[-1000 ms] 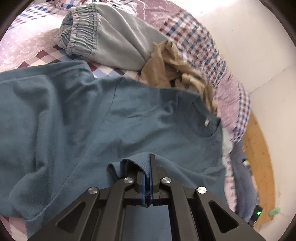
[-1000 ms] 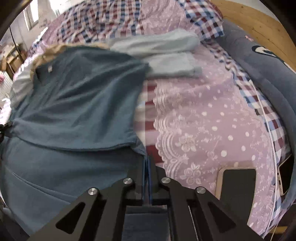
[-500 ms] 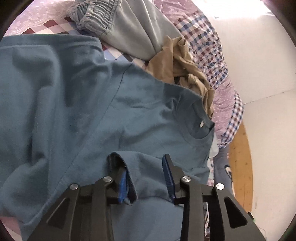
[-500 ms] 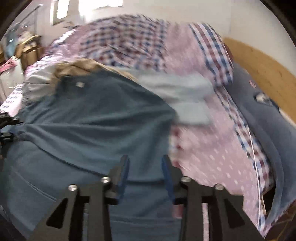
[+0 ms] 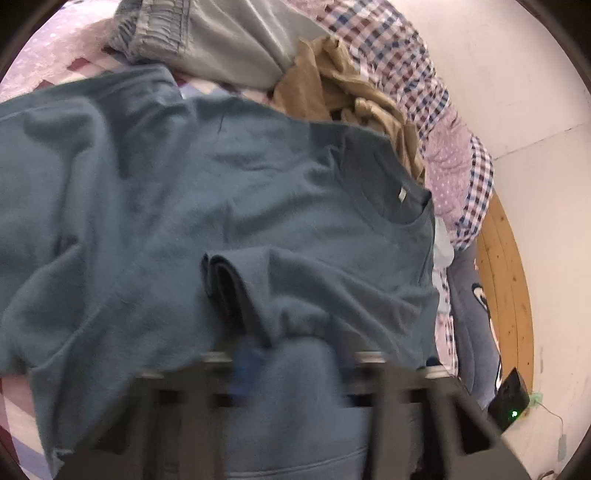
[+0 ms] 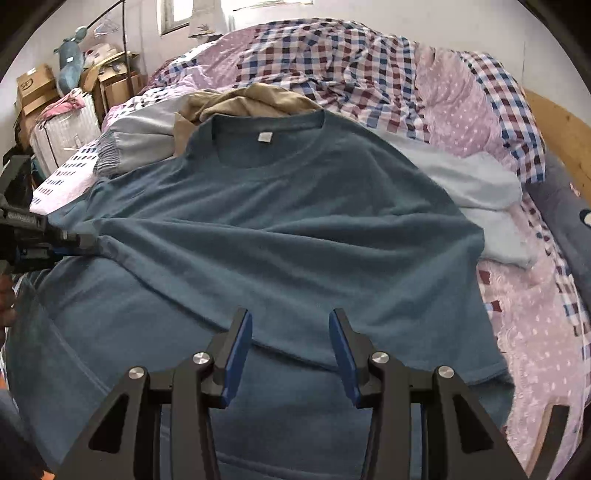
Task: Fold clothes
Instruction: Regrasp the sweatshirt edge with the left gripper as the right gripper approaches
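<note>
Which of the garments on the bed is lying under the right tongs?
The teal T-shirt, spread flat with its collar tag showing. The tan garment and pale grey-blue trousers are bunched beyond its collar, away from the open right tongs.

a checked and pink dotted quilt (image 6: 369, 70) lay bunched along the far side of the bed, against a wooden headboard (image 6: 561, 125) at the right. cardboard boxes (image 6: 37, 88) and a blue plush toy (image 6: 72, 59) stood stacked in the far left corner under a window (image 6: 173, 14). a dark device with a green light (image 5: 511, 400) sat on the floor beside the wooden bed frame (image 5: 506, 280).
</note>
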The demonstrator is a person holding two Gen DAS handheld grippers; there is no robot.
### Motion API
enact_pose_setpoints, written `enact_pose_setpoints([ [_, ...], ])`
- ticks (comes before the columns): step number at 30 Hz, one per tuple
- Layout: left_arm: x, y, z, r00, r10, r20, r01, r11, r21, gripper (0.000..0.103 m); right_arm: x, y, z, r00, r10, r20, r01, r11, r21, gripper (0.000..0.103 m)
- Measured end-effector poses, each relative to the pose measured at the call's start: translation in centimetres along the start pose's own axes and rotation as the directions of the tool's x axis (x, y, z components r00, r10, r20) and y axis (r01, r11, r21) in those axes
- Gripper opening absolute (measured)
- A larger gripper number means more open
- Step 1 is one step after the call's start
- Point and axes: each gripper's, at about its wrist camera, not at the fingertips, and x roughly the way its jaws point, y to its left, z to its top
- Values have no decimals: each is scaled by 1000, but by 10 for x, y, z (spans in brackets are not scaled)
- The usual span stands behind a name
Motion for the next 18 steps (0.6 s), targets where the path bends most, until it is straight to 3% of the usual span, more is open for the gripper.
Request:
enact_pose_setpoints([
  [4, -9, 19, 7, 995, -103, 5, 102, 990, -98, 3, 0, 1, 1, 1000, -1, 6, 1, 1000, -4, 46],
  [9, -24, 36, 6, 968, -251, -31, 241, 953, -184, 3, -5, -6, 7, 1000, 5, 17, -5, 1000, 6, 46],
  [11, -18, 47, 1, 960, -264, -96, 236, 944, -230, 3, -7, -5, 14, 999, 31, 17, -31, 999, 14, 46],
  [13, -11, 53, -4, 960, -235, -151, 197, 952, -235, 3, -10, 2, 26, 998, 67, 16, -68, 998, 10, 46],
  [16, -9, 52, -11, 958, -225, -177, 184, 958, -220, 3, -14, 11, 42, 992, 123, 15, -123, 992, 5, 46],
  [18, -11, 51, -13, 961, -214, -174, 178, 963, -204, 3, -14, 40, 62, 983, 185, 6, -184, 981, -57, 46],
])
